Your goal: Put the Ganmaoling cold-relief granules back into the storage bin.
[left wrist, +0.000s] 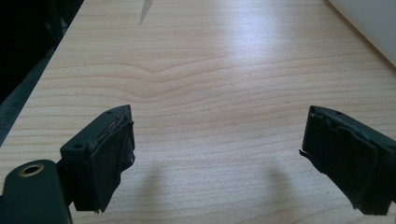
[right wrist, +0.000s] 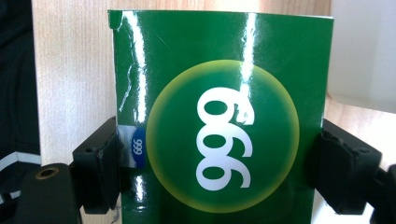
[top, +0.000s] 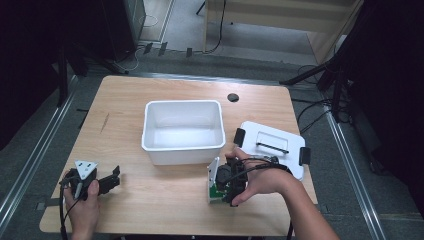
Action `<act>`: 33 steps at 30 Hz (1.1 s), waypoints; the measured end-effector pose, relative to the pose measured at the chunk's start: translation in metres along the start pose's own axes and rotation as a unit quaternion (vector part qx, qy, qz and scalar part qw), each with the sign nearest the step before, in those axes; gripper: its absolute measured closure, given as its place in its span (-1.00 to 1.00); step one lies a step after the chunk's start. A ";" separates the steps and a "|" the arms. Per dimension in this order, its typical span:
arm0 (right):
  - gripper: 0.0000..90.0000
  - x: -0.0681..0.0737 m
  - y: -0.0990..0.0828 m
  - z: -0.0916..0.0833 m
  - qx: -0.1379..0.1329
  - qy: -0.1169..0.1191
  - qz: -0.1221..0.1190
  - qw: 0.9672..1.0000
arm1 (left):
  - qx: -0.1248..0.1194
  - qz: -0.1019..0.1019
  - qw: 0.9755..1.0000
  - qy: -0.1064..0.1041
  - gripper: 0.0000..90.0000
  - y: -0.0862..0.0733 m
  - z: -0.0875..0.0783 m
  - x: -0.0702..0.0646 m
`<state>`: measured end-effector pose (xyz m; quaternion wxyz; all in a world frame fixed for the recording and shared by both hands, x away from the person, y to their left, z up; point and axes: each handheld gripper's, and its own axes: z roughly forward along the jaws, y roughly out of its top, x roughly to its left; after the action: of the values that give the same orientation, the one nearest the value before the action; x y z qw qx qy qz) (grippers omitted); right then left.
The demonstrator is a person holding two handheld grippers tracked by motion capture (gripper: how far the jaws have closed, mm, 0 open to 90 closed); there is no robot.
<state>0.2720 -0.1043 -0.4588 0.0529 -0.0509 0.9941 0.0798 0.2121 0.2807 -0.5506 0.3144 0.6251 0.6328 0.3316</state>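
Observation:
A glossy green box with a yellow circle and white "999" print stands between the two jaws of my right gripper. Both pads press against its side edges. In the high view that box stands on edge on the table, just in front of the white bin, with the right gripper and the hand around it. My left gripper rests low at the table's front left. Its jaws stand wide apart over bare wood, with nothing between them.
A white rectangular bin sits empty at the table's middle. Its white lid with black clips lies flat to the right, near the table edge. A small black disc sits at the back. Bare wood lies between the two hands.

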 end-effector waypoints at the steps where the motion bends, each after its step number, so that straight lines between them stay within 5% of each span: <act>1: -0.64 -0.001 0.000 -0.002 0.001 0.000 0.000 1.000 | 0.000 0.000 1.000 0.000 -0.79 0.000 0.000 0.000; 33: -0.64 -0.034 0.000 -0.079 -0.012 -0.009 -0.007 1.000 | -0.002 -0.003 1.000 0.000 -0.79 0.000 0.000 0.000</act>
<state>0.2976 -0.1146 -0.3771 0.0615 -0.0581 0.9922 0.0914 0.2120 0.2808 -0.5504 0.3165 0.6225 0.6340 0.3322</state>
